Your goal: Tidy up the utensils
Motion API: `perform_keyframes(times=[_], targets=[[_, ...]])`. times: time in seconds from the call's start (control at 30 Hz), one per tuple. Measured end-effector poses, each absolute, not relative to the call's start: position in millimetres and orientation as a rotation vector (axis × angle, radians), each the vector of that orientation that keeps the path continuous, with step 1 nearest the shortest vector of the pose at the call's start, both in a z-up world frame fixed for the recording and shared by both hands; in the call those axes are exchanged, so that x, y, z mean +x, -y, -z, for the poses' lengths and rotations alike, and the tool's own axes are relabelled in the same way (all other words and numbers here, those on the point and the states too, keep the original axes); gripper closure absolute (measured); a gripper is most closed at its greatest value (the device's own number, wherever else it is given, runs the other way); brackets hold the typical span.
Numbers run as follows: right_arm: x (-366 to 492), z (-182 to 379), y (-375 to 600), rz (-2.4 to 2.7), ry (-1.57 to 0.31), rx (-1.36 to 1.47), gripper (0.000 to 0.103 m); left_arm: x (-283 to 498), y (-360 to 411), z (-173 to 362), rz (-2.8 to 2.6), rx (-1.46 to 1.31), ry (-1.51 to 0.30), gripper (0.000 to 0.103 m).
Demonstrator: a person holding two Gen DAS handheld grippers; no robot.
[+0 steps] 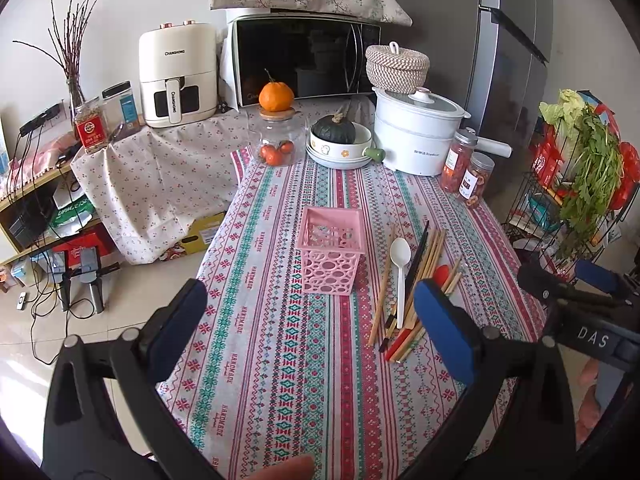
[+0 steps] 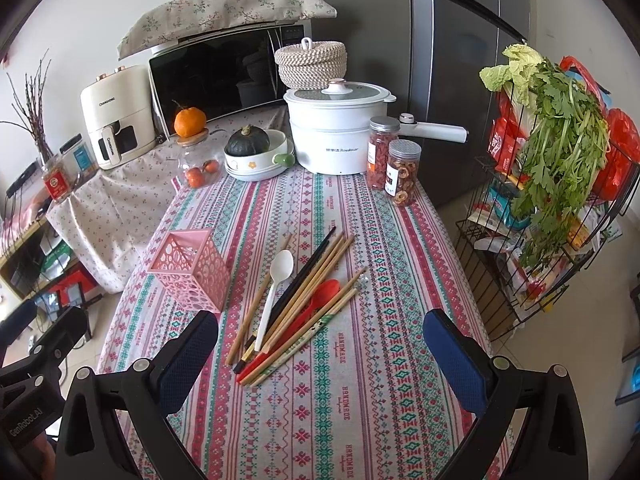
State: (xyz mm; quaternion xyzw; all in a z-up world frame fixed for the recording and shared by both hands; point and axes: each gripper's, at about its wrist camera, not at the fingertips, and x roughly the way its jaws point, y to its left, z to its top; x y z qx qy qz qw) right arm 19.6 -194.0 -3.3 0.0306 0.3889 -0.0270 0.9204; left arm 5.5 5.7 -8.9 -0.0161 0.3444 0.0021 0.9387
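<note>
A pink perforated utensil holder (image 1: pixel 331 250) stands upright and empty on the patterned tablecloth (image 1: pixel 280 360); it also shows in the right wrist view (image 2: pixel 188 270). To its right lies a loose pile: a white spoon (image 1: pixel 400 268) (image 2: pixel 276 284), a red spoon (image 2: pixel 320 300), black chopsticks (image 2: pixel 308 272) and several wooden chopsticks (image 1: pixel 430 256) (image 2: pixel 320 280). My left gripper (image 1: pixel 310 320) is open and empty, hovering near the table's front. My right gripper (image 2: pixel 320 354) is open and empty, above the near ends of the pile.
At the table's back stand a glass jar (image 1: pixel 276 136) with an orange on top, a bowl holding a dark squash (image 1: pixel 340 140), a white pot (image 1: pixel 416 132) and two snack jars (image 1: pixel 468 168). A wire rack with greens (image 2: pixel 552 200) stands right of the table.
</note>
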Motion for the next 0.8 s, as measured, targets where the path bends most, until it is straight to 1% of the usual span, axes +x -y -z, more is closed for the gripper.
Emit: perform_keyframes(times=[0.4, 0.53, 0.7, 0.8], targets=[[22.2, 4.6, 195.0, 0.095, -0.775, 0.03, 0.0, 8.5, -8.3, 9.7, 0.036, -0.055, -0.675, 0.0], [31.1, 0.7, 198.9, 0.123, -0.755, -0.015, 0.0, 17.3, -0.2, 10.0, 0.041, -0.013, -0.675, 0.0], [52.1, 0.4, 227.4, 0.136, -0.794, 0.058, 0.0, 41.2, 15.5, 10.9, 0.119, 0.021, -0.769, 0.0], [69.0, 5.8, 248.3, 0.144, -0.831, 0.113, 0.0, 58.7, 36.0, 16.2, 0.16, 0.087, -0.829, 0.0]])
